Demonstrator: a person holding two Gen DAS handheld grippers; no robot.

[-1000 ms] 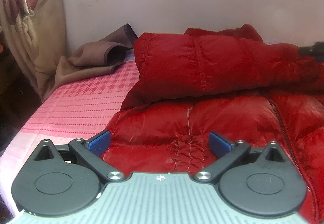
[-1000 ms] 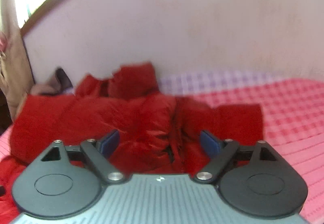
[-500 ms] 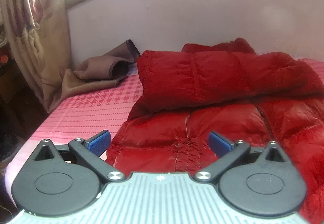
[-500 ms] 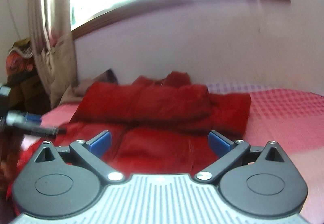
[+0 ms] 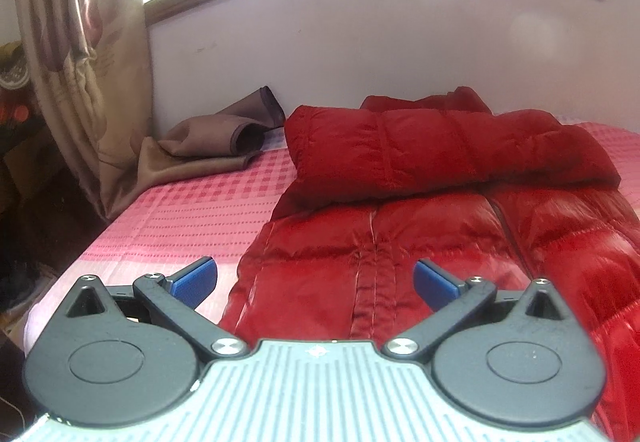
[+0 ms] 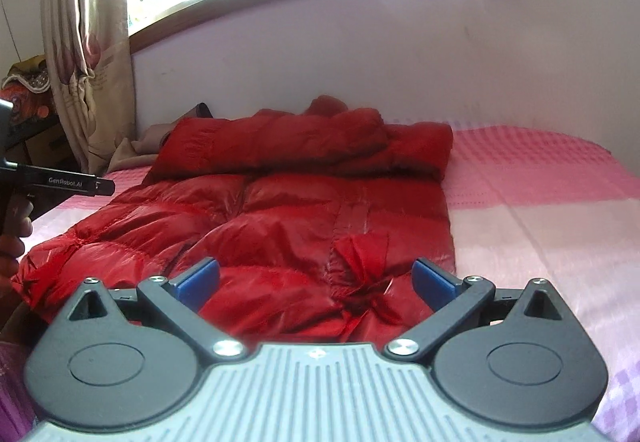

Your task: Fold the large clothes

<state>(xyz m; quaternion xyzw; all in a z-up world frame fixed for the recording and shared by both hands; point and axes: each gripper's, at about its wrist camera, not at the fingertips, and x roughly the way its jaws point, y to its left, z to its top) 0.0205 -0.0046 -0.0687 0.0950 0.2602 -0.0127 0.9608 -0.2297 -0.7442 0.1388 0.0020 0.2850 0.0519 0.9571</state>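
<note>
Item: red down jacket (image 5: 420,226), large, lying on the pink checked bedspread (image 5: 192,210) with its hem toward the cameras and its collar end toward the wall; zip runs up the middle. Condition: both sleeves now laid across the chest as one padded roll (image 5: 440,158), where a second ago the right gripper was up at that roll, seen at the edge of the left view, and the roll had not settled. Change: both cameras have drawn back from the jacket toward its hem, so more bed and window show. Right gripper (image 6: 316,276): released, jaws spread as wide as they go, nothing between them, hovering over the hem beside a puckered fold (image 6: 360,258). Left gripper (image 5: 316,276): likewise released and empty, over the hem's left corner. Beyond the jacket's left shoulder, a brown cloth (image 5: 216,138) and curtain (image 5: 84,54), not involved. Judgement: sleeve stage looks finished; the hem-to-collar fold comes next, each gripper taking a hem corner.
</note>
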